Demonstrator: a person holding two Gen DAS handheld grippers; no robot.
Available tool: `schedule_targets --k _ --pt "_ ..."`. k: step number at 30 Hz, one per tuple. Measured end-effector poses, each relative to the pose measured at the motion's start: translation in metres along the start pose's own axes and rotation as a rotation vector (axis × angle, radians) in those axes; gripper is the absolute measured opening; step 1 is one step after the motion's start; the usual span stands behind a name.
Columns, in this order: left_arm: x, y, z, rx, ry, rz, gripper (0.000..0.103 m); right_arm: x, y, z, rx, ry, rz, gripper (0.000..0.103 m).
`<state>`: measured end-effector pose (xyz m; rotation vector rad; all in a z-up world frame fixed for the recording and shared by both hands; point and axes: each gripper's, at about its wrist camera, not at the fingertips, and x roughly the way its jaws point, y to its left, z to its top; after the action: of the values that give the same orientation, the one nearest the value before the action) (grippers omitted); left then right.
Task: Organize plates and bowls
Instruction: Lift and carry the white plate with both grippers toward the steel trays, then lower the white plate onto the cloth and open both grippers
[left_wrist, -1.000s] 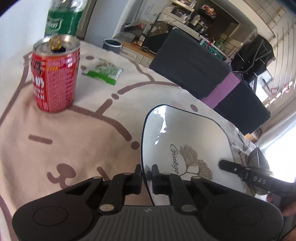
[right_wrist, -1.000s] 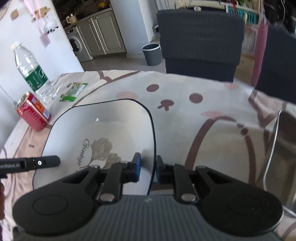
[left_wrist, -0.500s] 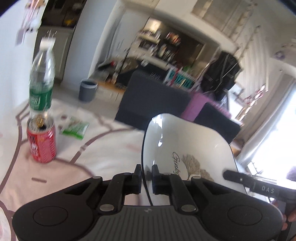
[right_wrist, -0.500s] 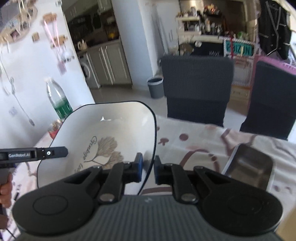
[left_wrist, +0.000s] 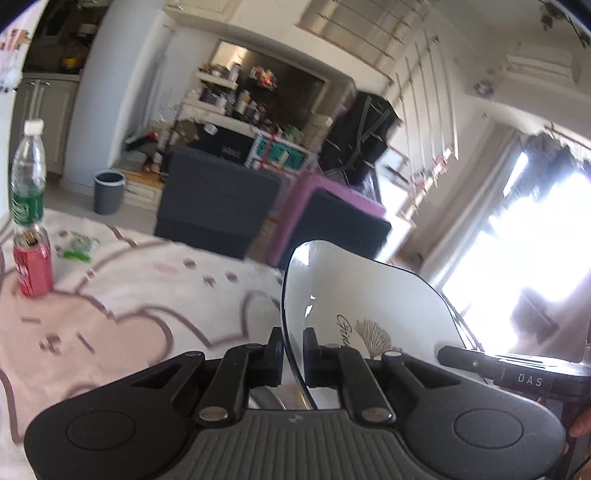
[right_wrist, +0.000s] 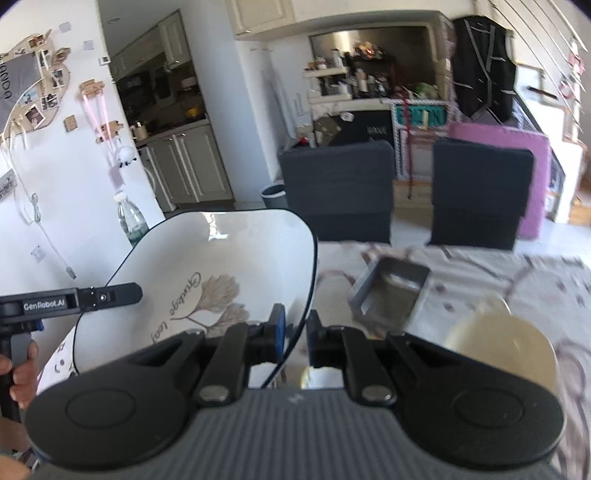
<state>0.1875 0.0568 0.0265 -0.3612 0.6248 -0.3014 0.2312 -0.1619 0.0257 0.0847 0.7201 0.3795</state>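
Two grippers hold one plate (right_wrist: 207, 280) by opposite rims, left gripper (left_wrist: 293, 349) and right gripper (right_wrist: 294, 330) jaws each nearly closed on its edge, above the desk (left_wrist: 122, 317). We judge uneven pulling could slip it, dropping onto the cream bowl (right_wrist: 506, 354) beside the metal tray (right_wrist: 391, 295).

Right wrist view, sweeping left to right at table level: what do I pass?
Left gripper → white plate with the leaf print, pinched at its rim by the right gripper → metal tray → cream bowl.
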Motion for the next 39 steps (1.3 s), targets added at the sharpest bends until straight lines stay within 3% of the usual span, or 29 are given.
schedule_targets --k 8,18,24,31,39 --pt "0.004 -0.005 -0.056 -0.015 0.181 -0.043 0.011 -0.022 -0.015 -0.066 0.109 0.123 -0.032 0.014" --pt "0.021 0.012 -0.111 -0.01 0.375 -0.035 0.011 0.006 -0.028 -0.126 0.218 0.295 -0.044 0.014" --pt "0.038 0.024 -0.134 -0.025 0.49 -0.016 0.011 0.023 -0.03 -0.146 0.179 0.38 -0.071 0.014" --pt "0.049 0.039 -0.139 -0.041 0.54 0.039 0.011 0.045 -0.028 -0.162 0.161 0.459 -0.076 0.015" --pt "0.056 0.046 -0.14 -0.049 0.561 0.077 0.013 0.058 -0.017 -0.16 0.135 0.494 -0.083 0.015"
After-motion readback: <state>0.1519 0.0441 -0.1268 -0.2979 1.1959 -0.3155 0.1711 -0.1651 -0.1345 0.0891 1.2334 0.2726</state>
